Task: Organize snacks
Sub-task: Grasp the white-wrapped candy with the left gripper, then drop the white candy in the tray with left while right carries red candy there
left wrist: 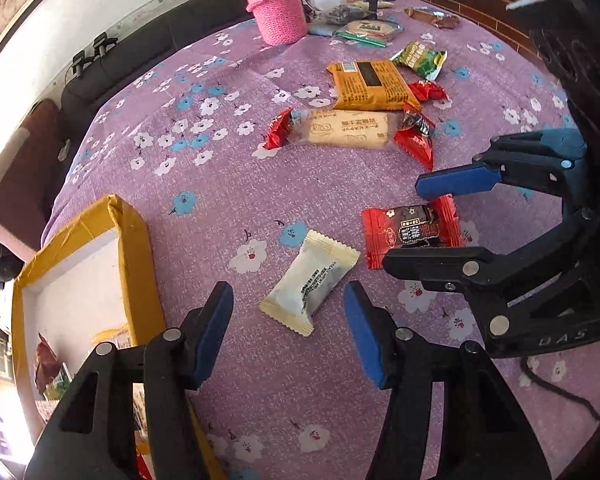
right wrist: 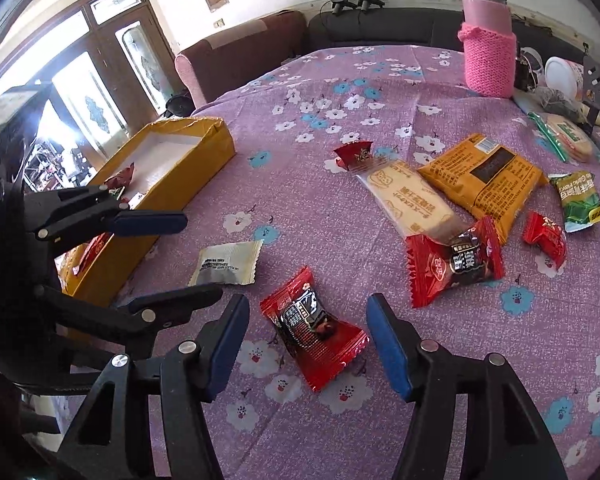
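My left claw [left wrist: 288, 320] stands part open, pads apart, nothing gripped. The white packet [left wrist: 310, 282] lies flat on the cloth [left wrist: 220, 184] between the two blue pads, low centre of the left view; I see a gap on each side, so no pad touches it.

My right claw [right wrist: 308, 340] is likewise part open and empty-handed. The red packet [right wrist: 314, 334] lies between its pads, low centre of the right view, clear of both pads as far as I can tell.

The box [left wrist: 134, 240] sits at lower left in the left view, just beside my left finger [left wrist: 210, 332]; a few packets lie inside it.

More snacks lie in the upper right of the left view: a biscuit bar [left wrist: 346, 130], an orange pack [left wrist: 370, 84], a green packet [left wrist: 420, 58]. A pink bottle [left wrist: 276, 8] stands upright at top centre.
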